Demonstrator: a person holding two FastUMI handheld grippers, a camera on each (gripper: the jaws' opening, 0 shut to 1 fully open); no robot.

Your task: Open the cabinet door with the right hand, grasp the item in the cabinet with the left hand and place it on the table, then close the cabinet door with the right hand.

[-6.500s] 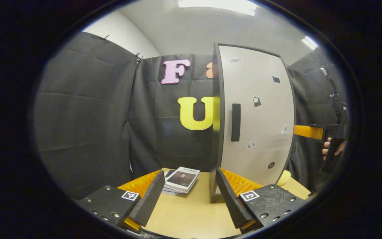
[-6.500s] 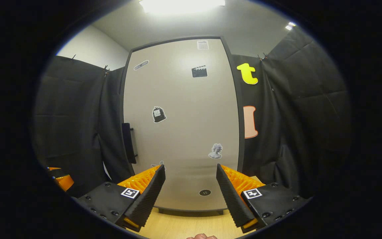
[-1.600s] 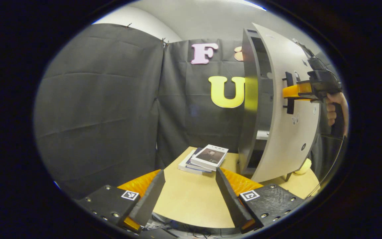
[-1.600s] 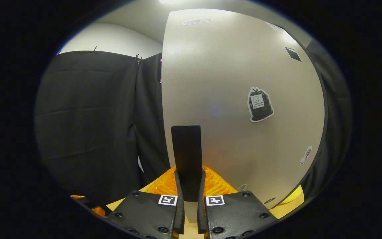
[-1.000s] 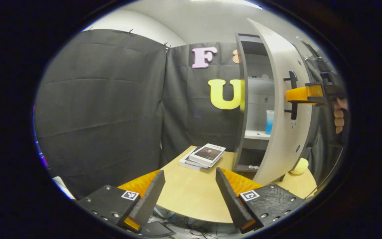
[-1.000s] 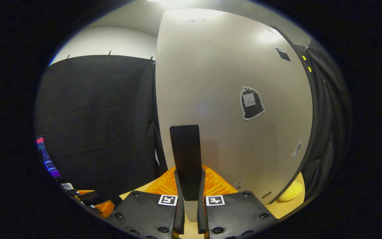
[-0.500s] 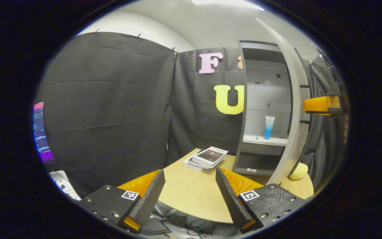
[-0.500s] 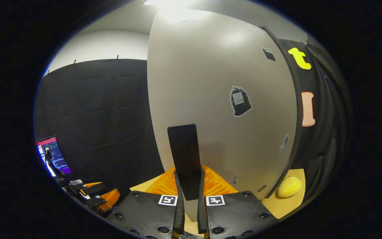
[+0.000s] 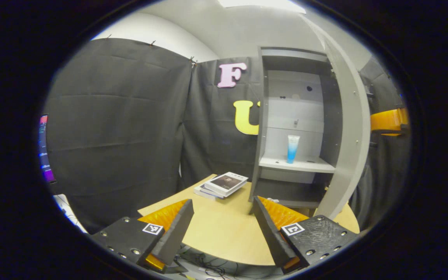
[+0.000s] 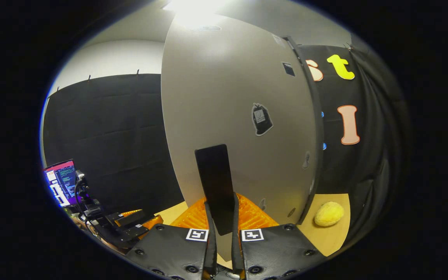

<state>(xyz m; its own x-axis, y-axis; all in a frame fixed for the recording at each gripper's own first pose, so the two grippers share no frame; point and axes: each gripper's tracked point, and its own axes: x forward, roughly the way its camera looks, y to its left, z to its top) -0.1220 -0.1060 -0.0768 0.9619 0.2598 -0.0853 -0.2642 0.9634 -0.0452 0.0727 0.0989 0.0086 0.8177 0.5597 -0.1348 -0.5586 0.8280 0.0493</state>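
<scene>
Door: cabinet door (image 9: 348,128) swung wide; your right gripper (image 10: 221,217) is clamped on its handle (image 10: 216,186).
Item: blue tube (image 9: 293,148) upright on the cabinet shelf (image 9: 298,165), ungrasped.
Left gripper (image 9: 220,229): spread wide, empty, over the table (image 9: 224,233).
Outstanding: fetch, place, close.

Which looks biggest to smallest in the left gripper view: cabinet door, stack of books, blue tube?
1. cabinet door
2. stack of books
3. blue tube
This is apparent size only; the tube stands farther back, on the cabinet shelf.
</scene>
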